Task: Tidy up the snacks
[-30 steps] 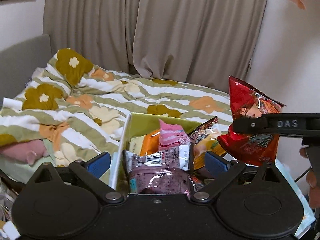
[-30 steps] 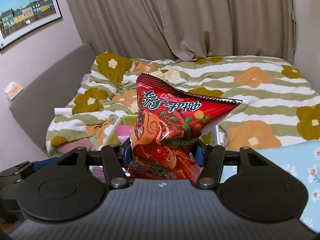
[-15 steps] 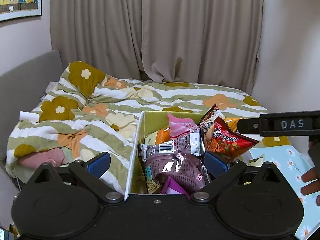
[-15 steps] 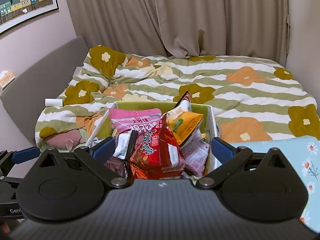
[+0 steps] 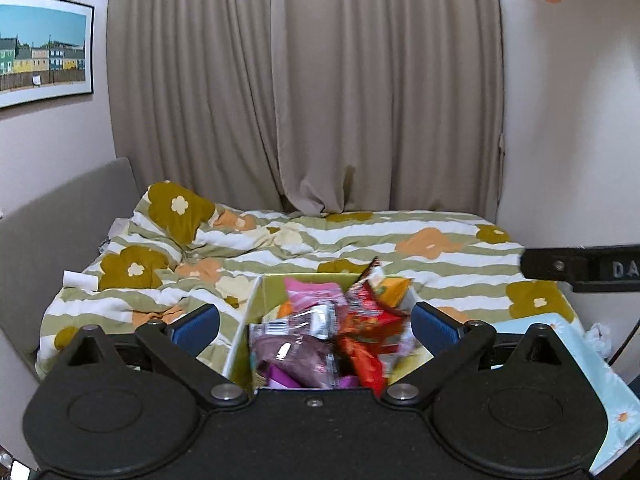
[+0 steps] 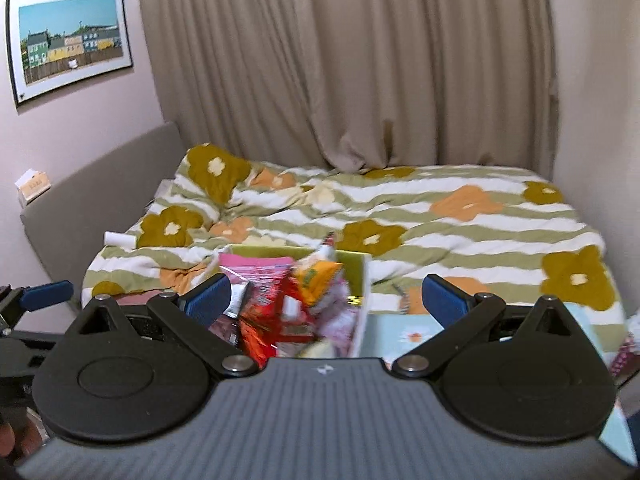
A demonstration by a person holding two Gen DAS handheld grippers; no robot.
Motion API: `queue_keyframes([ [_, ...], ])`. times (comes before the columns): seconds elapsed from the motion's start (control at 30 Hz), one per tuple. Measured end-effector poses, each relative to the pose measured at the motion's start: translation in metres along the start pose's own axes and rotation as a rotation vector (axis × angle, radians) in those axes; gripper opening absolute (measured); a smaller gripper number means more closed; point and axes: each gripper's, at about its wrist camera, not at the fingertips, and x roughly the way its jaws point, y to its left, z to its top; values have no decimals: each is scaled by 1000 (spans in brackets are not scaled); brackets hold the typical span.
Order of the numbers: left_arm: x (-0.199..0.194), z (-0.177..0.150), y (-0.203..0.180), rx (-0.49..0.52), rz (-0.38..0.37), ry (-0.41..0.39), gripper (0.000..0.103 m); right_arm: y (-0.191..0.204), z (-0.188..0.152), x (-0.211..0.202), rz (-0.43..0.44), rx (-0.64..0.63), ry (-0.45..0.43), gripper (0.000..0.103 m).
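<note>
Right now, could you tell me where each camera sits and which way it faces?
Left wrist: on the left gripper, facing the snack box and bed; its open fingers show.
Right wrist: on the right gripper, facing likewise; its open fingers and the left gripper's fingertip show.
Shared: box, bed, curtains, framed picture.

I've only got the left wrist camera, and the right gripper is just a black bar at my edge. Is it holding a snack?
Observer: No. In the right wrist view the right gripper is open. Its blue fingers are wide apart with nothing between them.
Operator: What is it pointing at?
Observer: The snack box lies ahead, toward its left finger. Its right finger is over the daisy cloth.
Operator: Anything further left that I'm missing?
Observer: A small tan box sits on top of the grey headboard.
</note>
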Motion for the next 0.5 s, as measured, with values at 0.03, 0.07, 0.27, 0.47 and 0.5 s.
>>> queue_keyframes([
  [0.03,-6,-1,-6,3,-4,-4,103,-5,-2,-10,-17,-6,-5,103],
  [0.07,-11,-3,-12,8,-6,-4,103,-10,-5,-21,-43,-17,-9,103],
  [0.27,-39,-16,-47,37,-6,6,103,-38,-31,-64,-147,-64,33,103],
  [0.47,-59,-33,-67,25,5,23,103,-67,-58,-86,-180,-23,81,103],
  [0.5,-60,-36,-70,23,6,35,103,-69,-62,-89,-185,-22,85,103],
])
